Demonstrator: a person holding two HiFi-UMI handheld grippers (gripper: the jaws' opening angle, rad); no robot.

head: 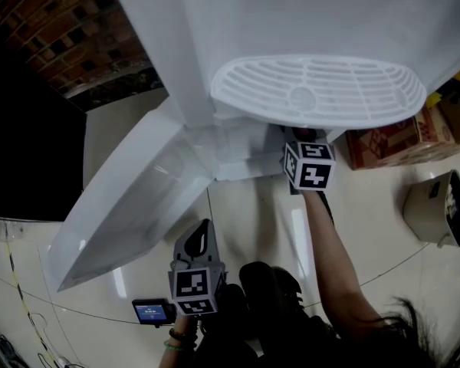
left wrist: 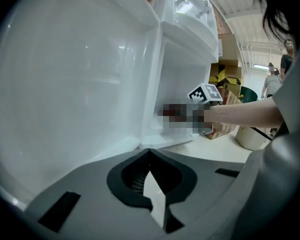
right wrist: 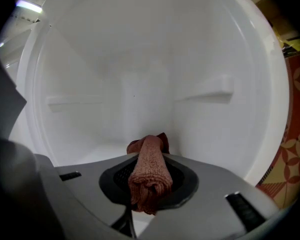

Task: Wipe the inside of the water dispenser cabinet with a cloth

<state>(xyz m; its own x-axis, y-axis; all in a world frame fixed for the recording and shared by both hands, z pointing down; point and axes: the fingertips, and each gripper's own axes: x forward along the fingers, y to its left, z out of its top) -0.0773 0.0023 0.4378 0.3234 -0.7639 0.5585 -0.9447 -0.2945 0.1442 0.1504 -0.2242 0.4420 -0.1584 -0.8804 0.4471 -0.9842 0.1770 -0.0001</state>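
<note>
My right gripper (right wrist: 149, 156) clamps the cloth (right wrist: 149, 180) inside the cabinet (right wrist: 140, 59); my left gripper (left wrist: 149, 153) is closed, empty, at lower centre.

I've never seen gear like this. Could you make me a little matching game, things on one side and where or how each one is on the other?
Things:
1. cloth
2. left gripper
3. door
4. drip tray

States:
a. shut, with nothing in it
b. swung open
c. clamped in the right gripper
d. white and slotted, above the opening

Pairs: 1-c, 2-a, 3-b, 4-d
</note>
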